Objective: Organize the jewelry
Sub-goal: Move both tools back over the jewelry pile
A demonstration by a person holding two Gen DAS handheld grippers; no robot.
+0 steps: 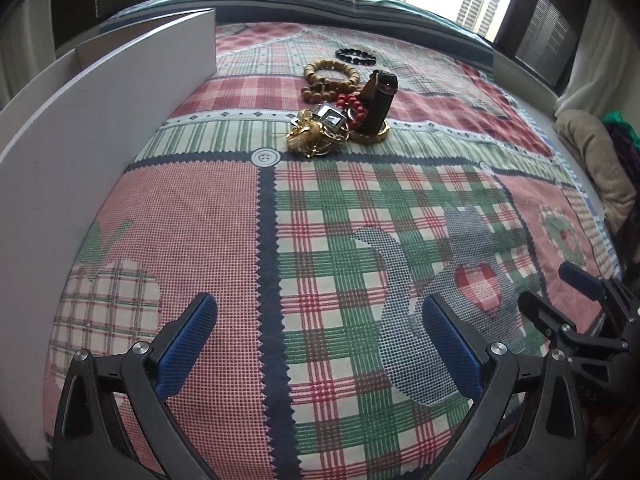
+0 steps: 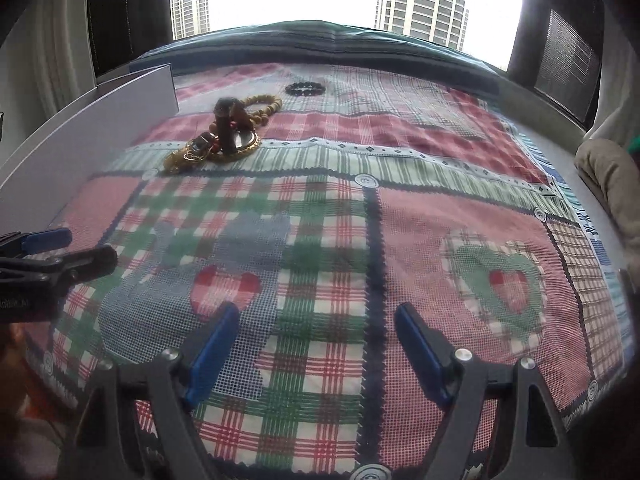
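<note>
A pile of jewelry (image 1: 340,118) lies on the patchwork cloth: a gold chain tangle (image 1: 310,136), a square-faced watch (image 1: 330,117) with a dark strap (image 1: 380,98) standing up, red beads (image 1: 352,106) and a wooden bead bracelet (image 1: 332,76). A black bead bracelet (image 1: 356,55) lies apart behind them. The pile also shows in the right wrist view (image 2: 220,136). My left gripper (image 1: 320,320) is open and empty, well short of the pile. My right gripper (image 2: 316,326) is open and empty, to the right of the left one.
A white open box (image 1: 100,120) with a divider stands along the left side of the cloth; it also shows in the right wrist view (image 2: 100,128). A beige cushion (image 1: 596,160) lies at the right edge. A window is behind the table.
</note>
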